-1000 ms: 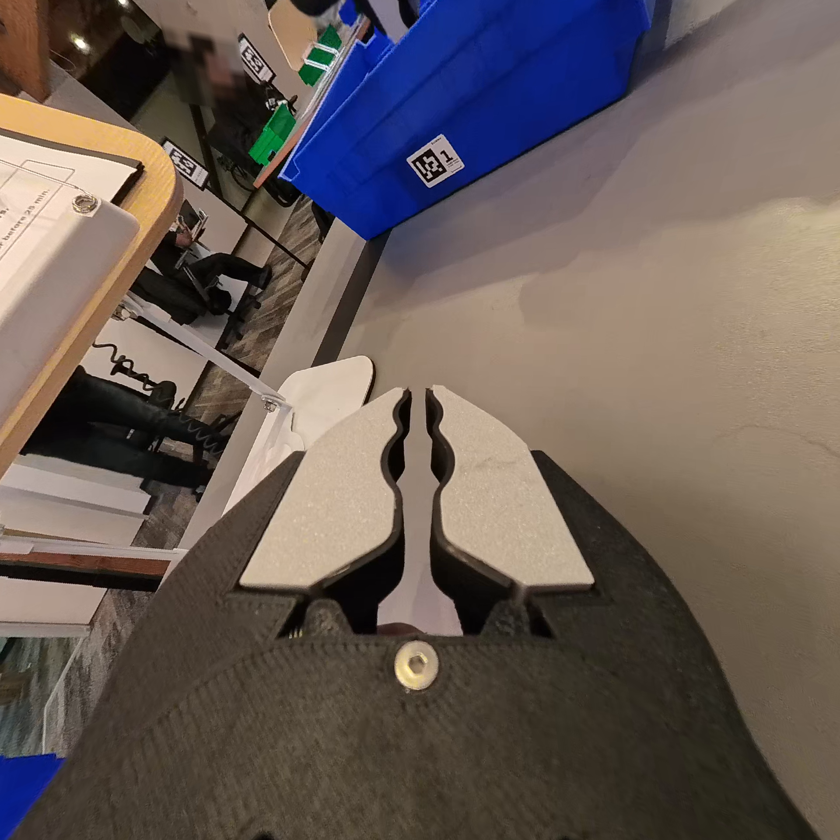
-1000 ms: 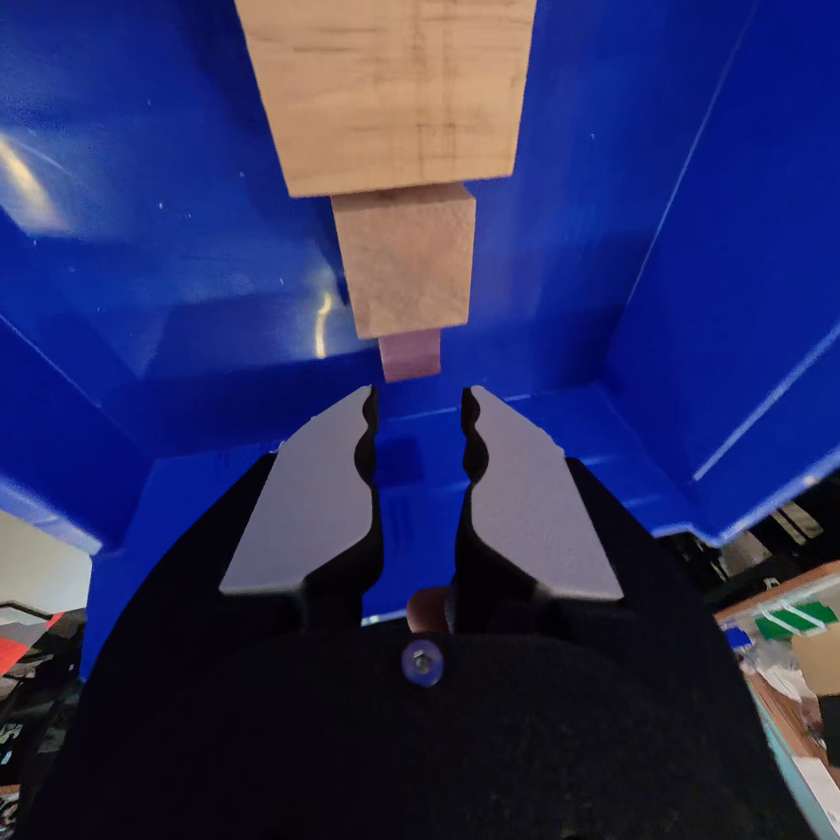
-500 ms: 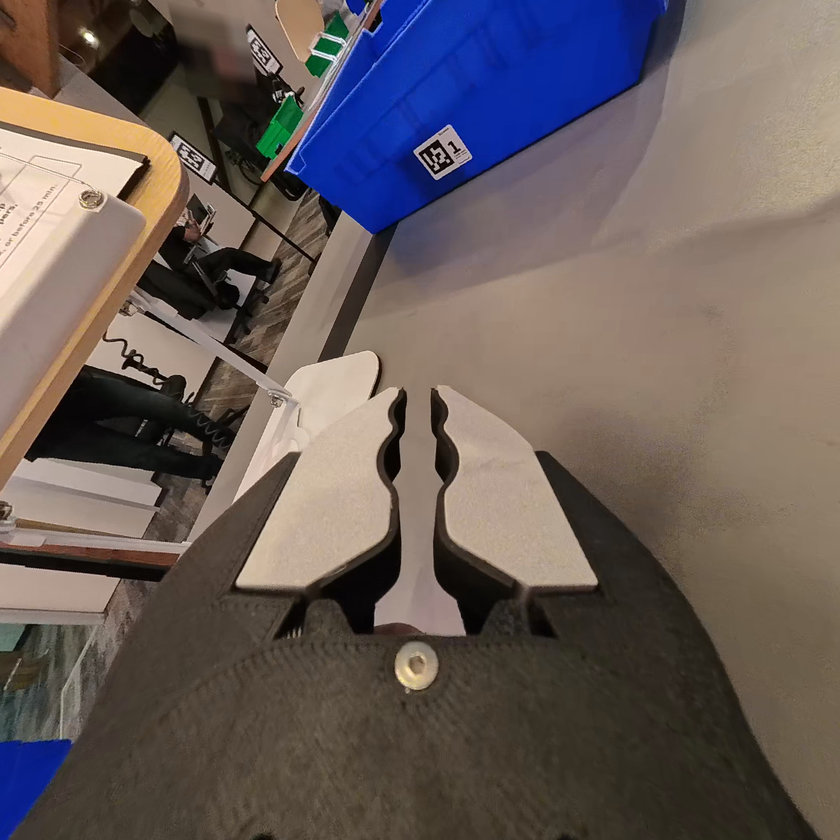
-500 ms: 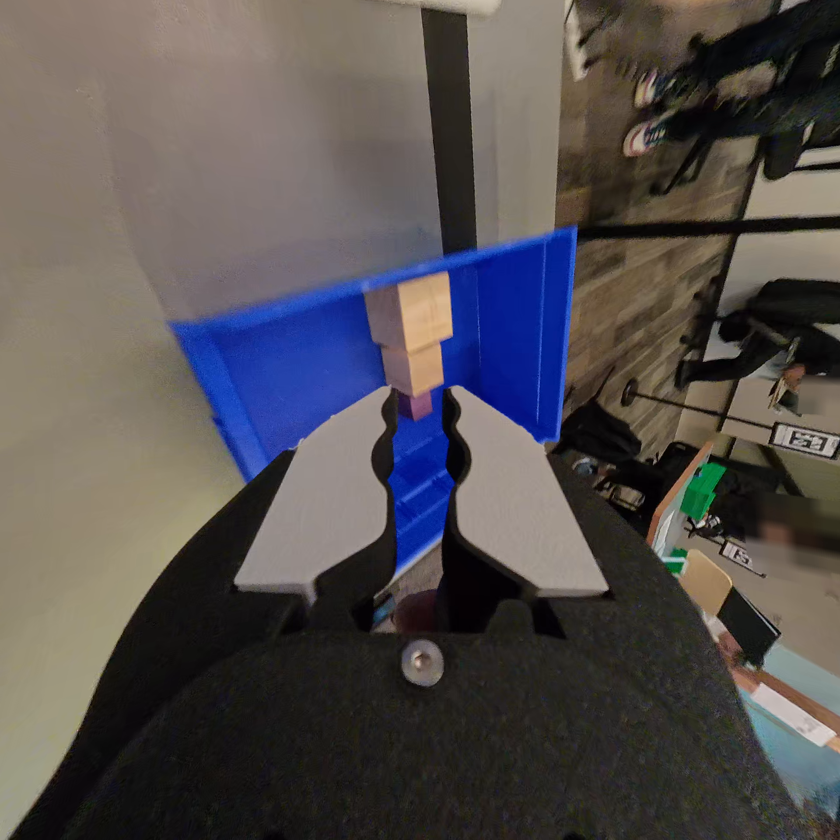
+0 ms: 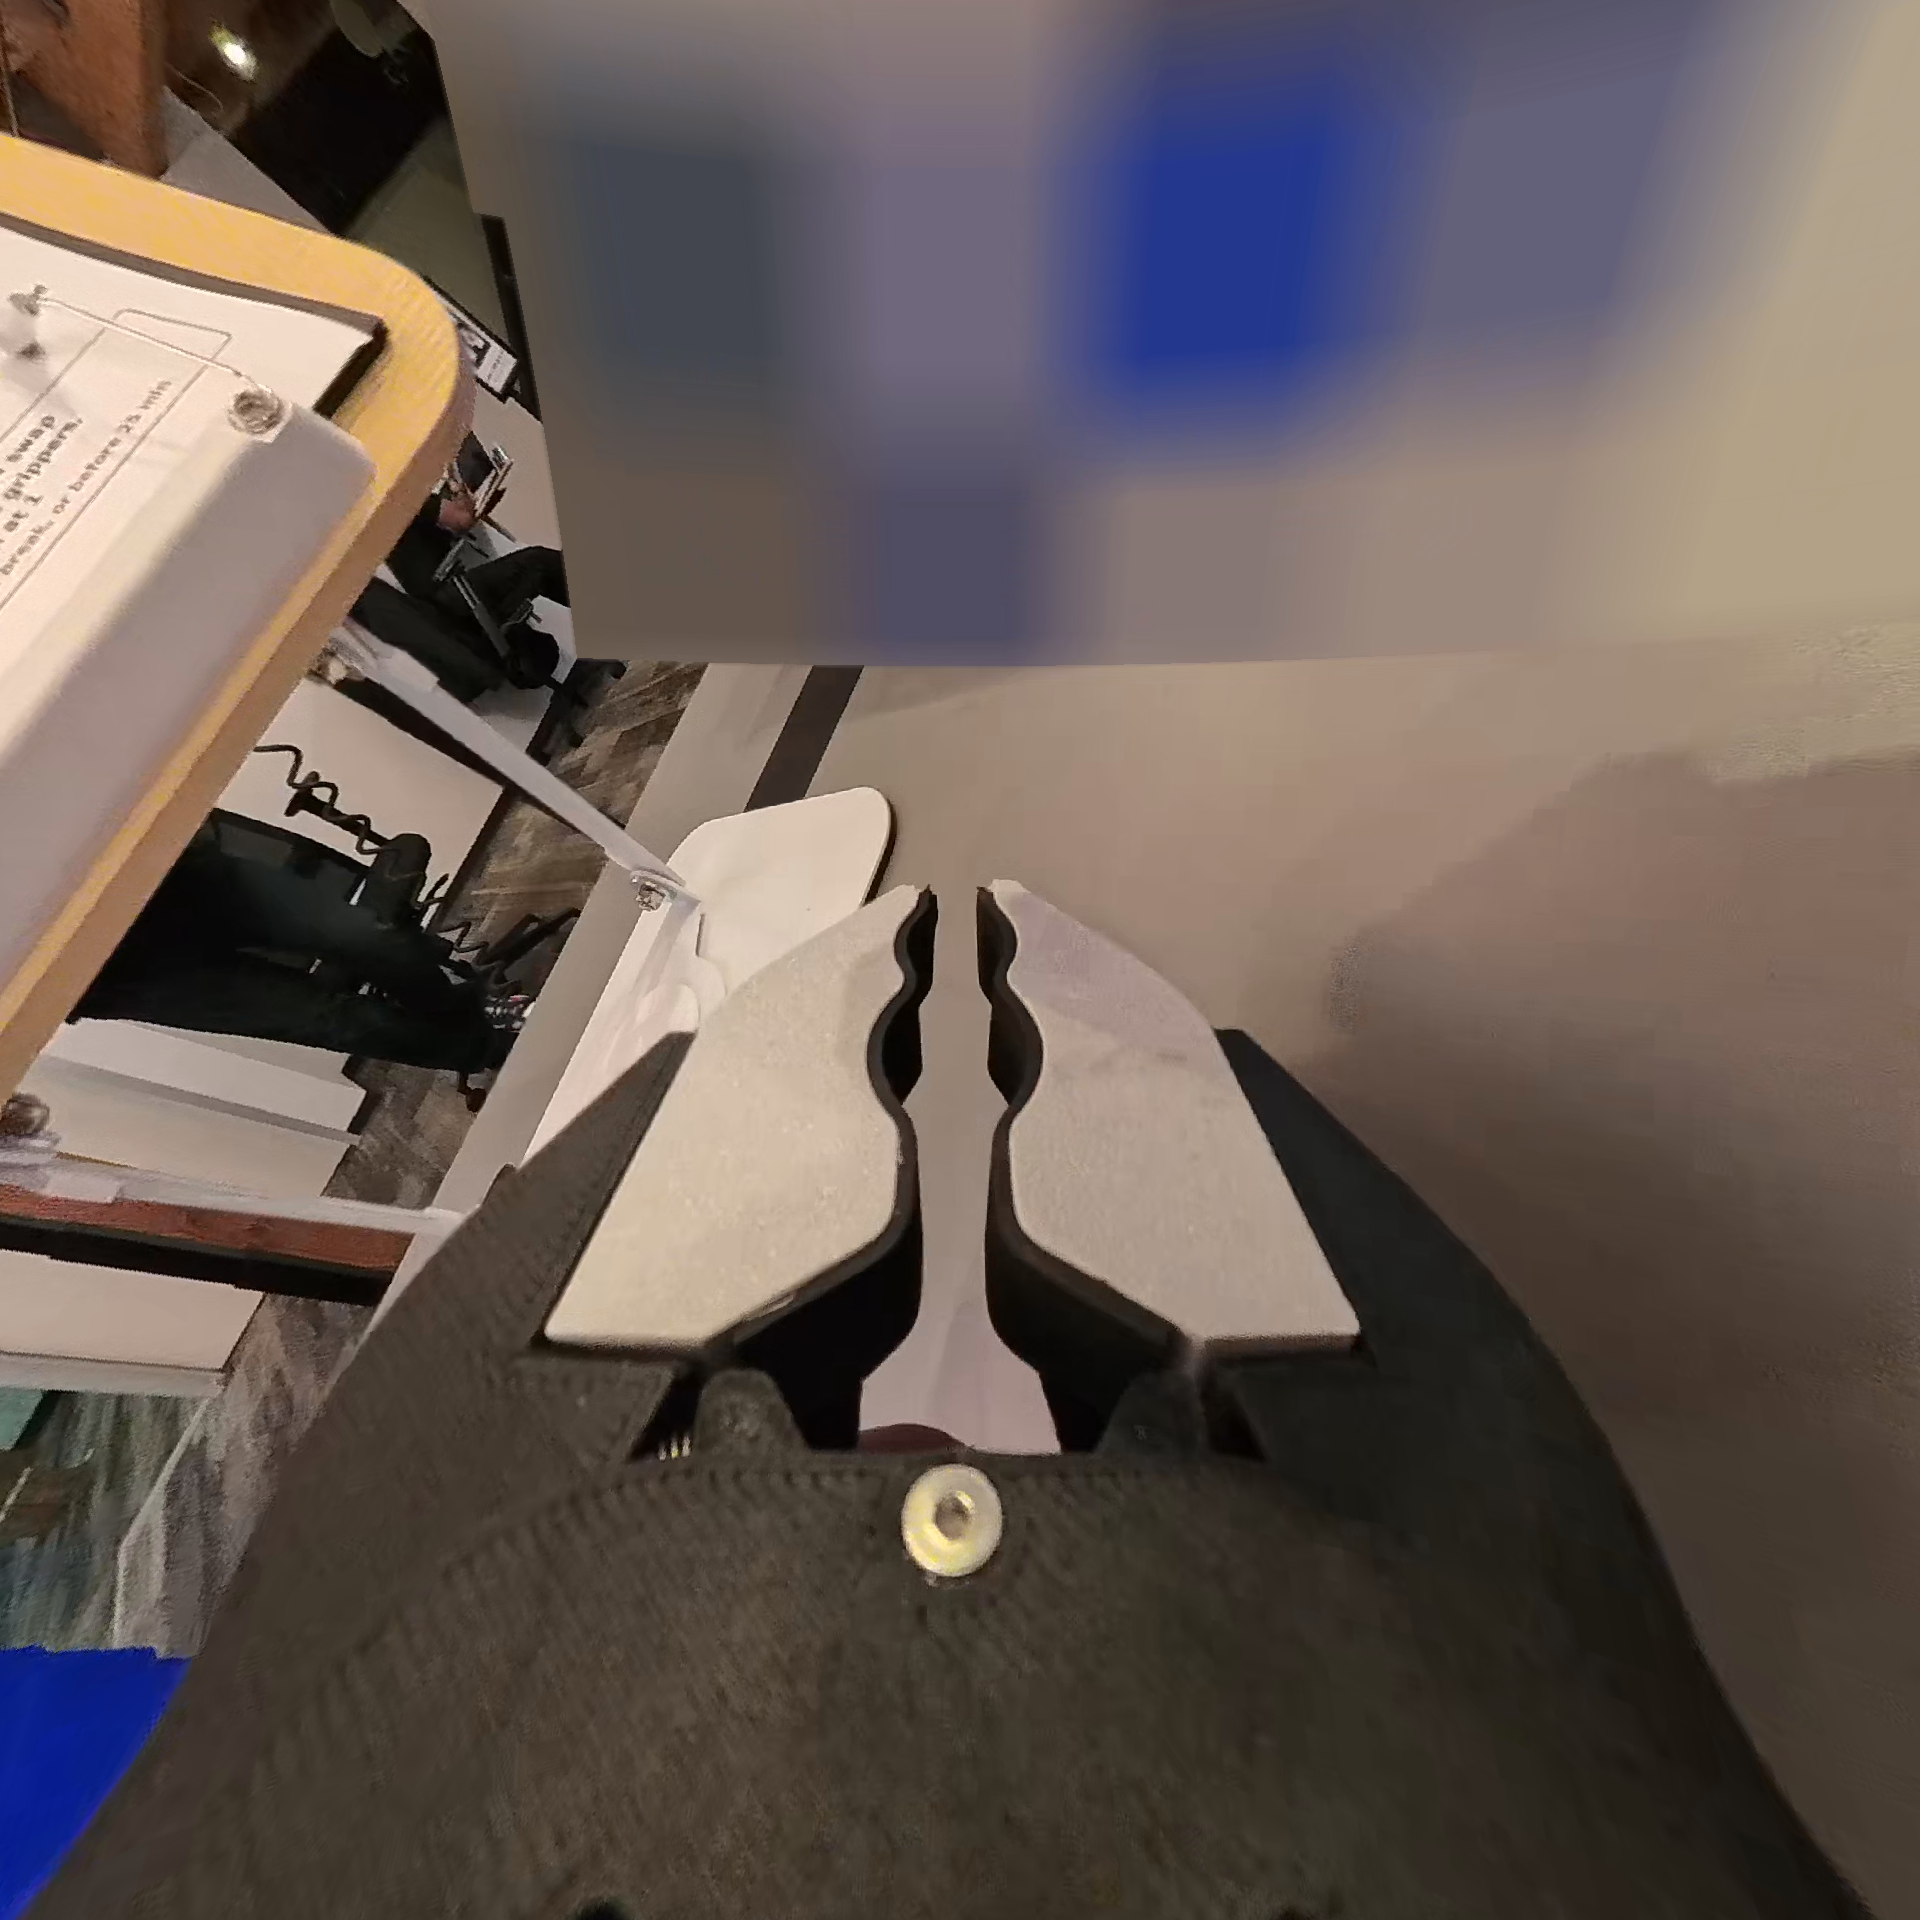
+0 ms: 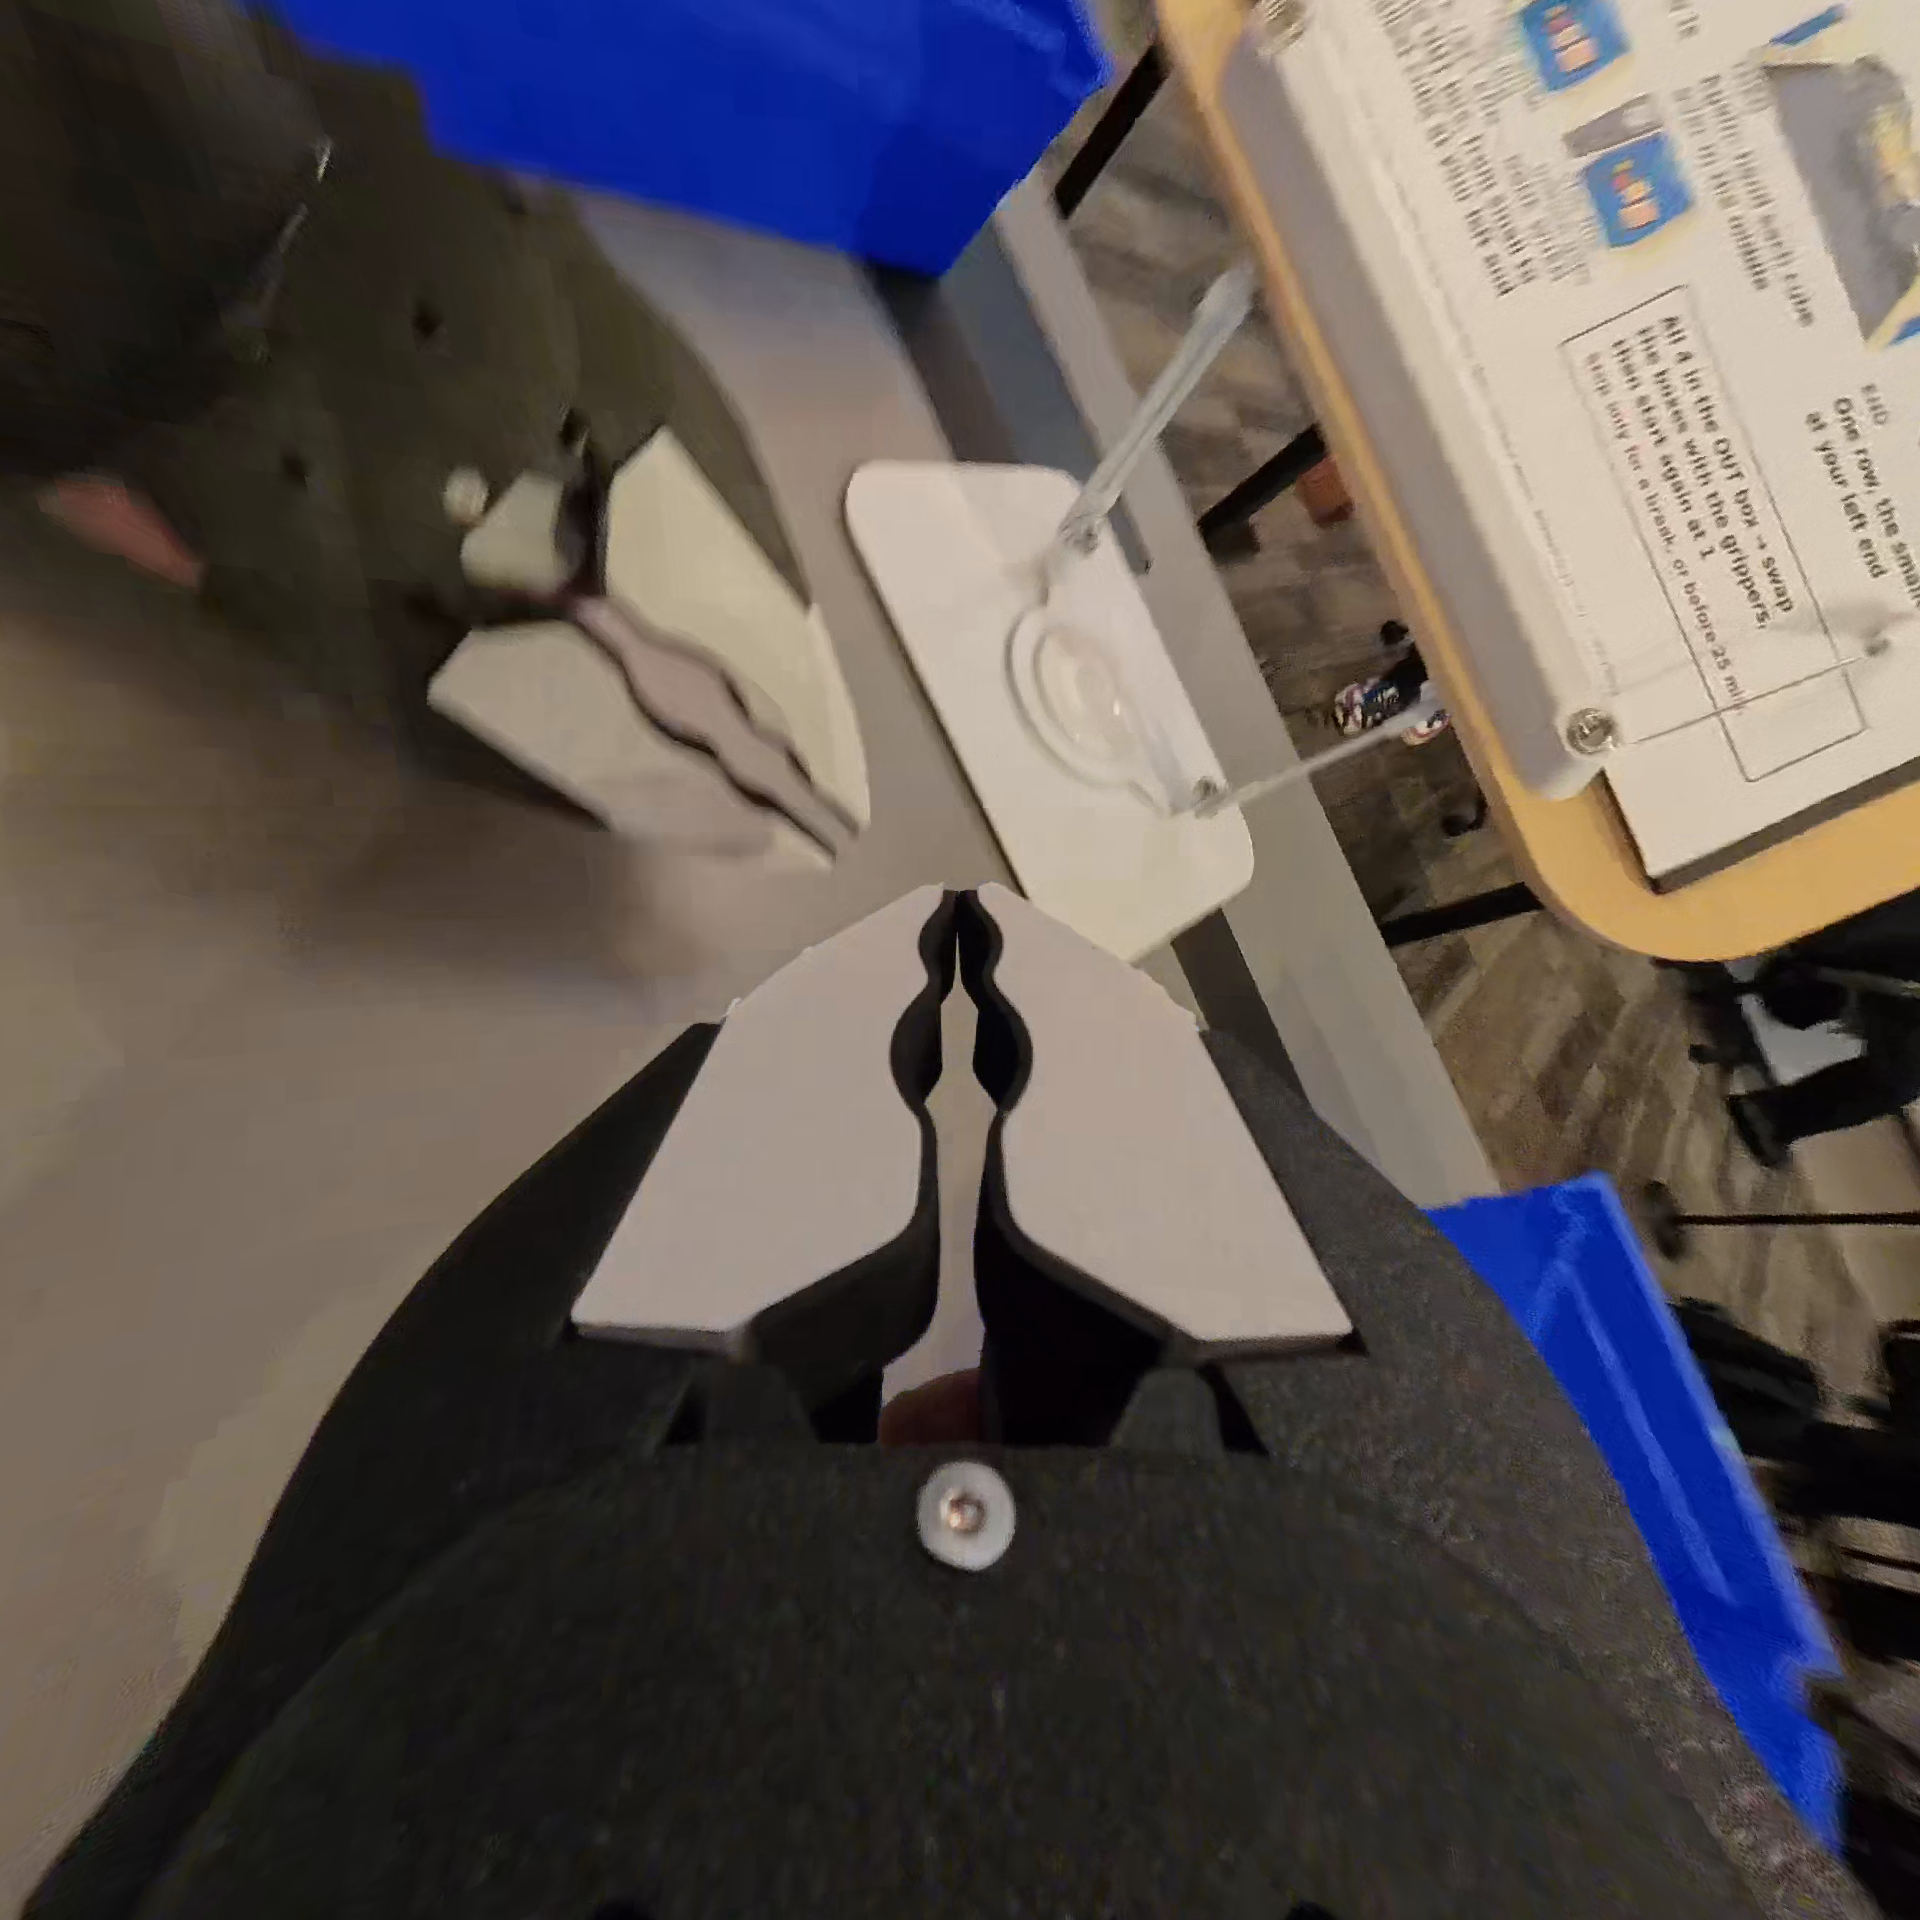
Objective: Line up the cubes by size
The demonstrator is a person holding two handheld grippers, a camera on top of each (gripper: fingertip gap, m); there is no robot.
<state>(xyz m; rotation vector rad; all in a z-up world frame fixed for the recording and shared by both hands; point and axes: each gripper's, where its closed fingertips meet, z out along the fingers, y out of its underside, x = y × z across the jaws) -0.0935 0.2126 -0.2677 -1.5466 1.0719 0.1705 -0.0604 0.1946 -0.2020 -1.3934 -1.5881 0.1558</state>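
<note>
1. At the centre of the left wrist view, the left gripper (image 5: 956, 904) hangs over the bare grey table (image 5: 1351, 935). Its jaws stand slightly parted, a narrow slit between the fingertips with nothing in it. At 11 o'clock from the tips lies a white plate (image 5: 800, 873) at the table edge. At 9 to 10 o'clock a wooden board (image 5: 416, 416) carries a printed sheet (image 5: 125, 416). The 12 o'clock area is a blurred patch. A blue patch (image 5: 62, 1766) shows at 8 o'clock.

2. At the centre of the right wrist view, the right gripper (image 6: 958, 899) is clenched, its tips meeting on air. The left gripper (image 6: 821, 821) sits at 11 o'clock, just beside it. The white plate (image 6: 1122, 831) lies at 1 o'clock, the board (image 6: 1621, 883) with its sheet (image 6: 1662, 416) at 2 o'clock. One blue bin (image 6: 779, 125) stands at 12 o'clock, another blue bin's rim (image 6: 1621, 1403) at 4 o'clock.

3. The cubes: neither view shows them, so their place cannot be told.
</note>
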